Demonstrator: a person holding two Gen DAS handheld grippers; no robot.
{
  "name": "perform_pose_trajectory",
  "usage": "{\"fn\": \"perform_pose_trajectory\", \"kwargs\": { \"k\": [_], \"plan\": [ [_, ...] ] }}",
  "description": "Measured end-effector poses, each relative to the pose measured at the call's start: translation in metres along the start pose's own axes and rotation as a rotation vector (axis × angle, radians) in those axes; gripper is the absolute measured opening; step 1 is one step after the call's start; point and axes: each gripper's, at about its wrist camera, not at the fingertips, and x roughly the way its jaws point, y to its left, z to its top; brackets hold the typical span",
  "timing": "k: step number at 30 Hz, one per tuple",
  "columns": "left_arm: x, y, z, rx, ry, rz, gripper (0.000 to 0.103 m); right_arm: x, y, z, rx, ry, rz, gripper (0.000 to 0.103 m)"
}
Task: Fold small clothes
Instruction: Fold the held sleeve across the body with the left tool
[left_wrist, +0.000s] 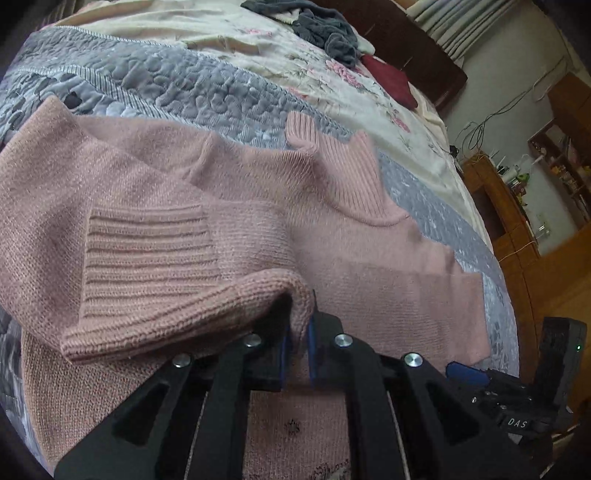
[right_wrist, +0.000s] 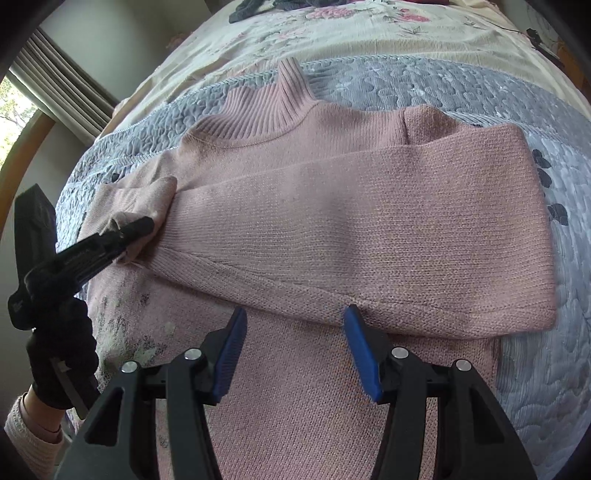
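Note:
A pink knit turtleneck sweater (right_wrist: 332, 221) lies flat on the bed, its collar (right_wrist: 273, 107) pointing away. One sleeve (right_wrist: 369, 236) is folded across the chest. My left gripper (left_wrist: 298, 332) is shut on the ribbed cuff (left_wrist: 192, 314) of the other sleeve, lifting it over the body (left_wrist: 369, 258). From the right wrist view the left gripper (right_wrist: 142, 226) pinches that cuff at the sweater's left side. My right gripper (right_wrist: 293, 332) is open just above the lower body of the sweater, with nothing between its blue pads (right_wrist: 360, 354).
The bed has a grey quilted cover (left_wrist: 177, 85) and a floral sheet (left_wrist: 332, 85). A grey garment pile (left_wrist: 317, 26) and a dark red cloth (left_wrist: 391, 79) lie far back. Wooden furniture (left_wrist: 517, 236) stands beside the bed. A gloved hand (right_wrist: 59, 354) holds the left gripper.

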Motion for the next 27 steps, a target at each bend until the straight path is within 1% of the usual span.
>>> {"fn": "perform_pose_trajectory", "kwargs": {
  "k": [3,4,5,6,8,10,11,12,15,16,17,19,23,24,25,26,27],
  "plan": [
    [-0.011,0.007,-0.006,0.007,0.051,-0.040,0.009,-0.002,0.002,0.005,0.010,0.003,0.014,0.055],
    [-0.021,0.010,-0.008,0.016,0.069,-0.065,0.013,-0.004,0.003,0.007,0.011,0.004,0.021,0.055],
    [-0.035,0.014,-0.010,0.030,0.073,-0.088,0.015,-0.006,0.006,0.010,0.011,0.004,0.032,0.055],
    [-0.052,0.018,-0.011,0.050,0.054,-0.088,0.015,-0.007,0.010,0.013,0.009,0.003,0.045,0.055],
    [-0.088,0.031,-0.006,0.095,-0.027,-0.032,0.016,-0.008,0.020,0.022,0.006,0.002,0.074,0.055],
    [-0.109,0.048,0.008,0.120,-0.092,0.074,0.018,-0.003,0.034,0.032,0.011,0.009,0.111,0.055],
    [-0.113,0.058,0.016,0.119,-0.104,0.141,0.018,0.001,0.044,0.037,0.011,0.017,0.131,0.055],
    [-0.113,0.067,0.024,0.106,-0.105,0.189,0.018,0.006,0.054,0.043,0.008,0.028,0.158,0.055],
    [-0.101,0.091,0.037,0.072,-0.071,0.304,0.017,0.029,0.081,0.059,0.027,0.067,0.217,0.055],
    [-0.096,0.097,0.038,0.066,-0.055,0.328,0.016,0.037,0.088,0.064,0.041,0.086,0.242,0.055],
    [-0.092,0.102,0.040,0.064,-0.040,0.338,0.016,0.047,0.095,0.069,0.057,0.105,0.268,0.055],
    [-0.084,0.109,0.037,0.070,-0.023,0.347,0.016,0.067,0.106,0.076,0.085,0.142,0.290,0.055],
    [-0.080,0.112,0.036,0.064,-0.031,0.336,0.018,0.102,0.126,0.078,0.104,0.222,0.340,0.054],
    [-0.081,0.111,0.036,0.067,-0.031,0.335,0.018,0.108,0.130,0.076,0.104,0.232,0.352,0.046],
    [-0.081,0.109,0.036,0.072,-0.031,0.336,0.018,0.110,0.135,0.075,0.087,0.230,0.347,0.034],
    [-0.083,0.108,0.036,0.076,-0.034,0.337,0.018,0.110,0.140,0.074,0.055,0.220,0.329,0.027],
    [-0.086,0.106,0.037,0.079,-0.040,0.334,0.018,0.107,0.142,0.074,0.031,0.211,0.326,0.017]
  ]
}}
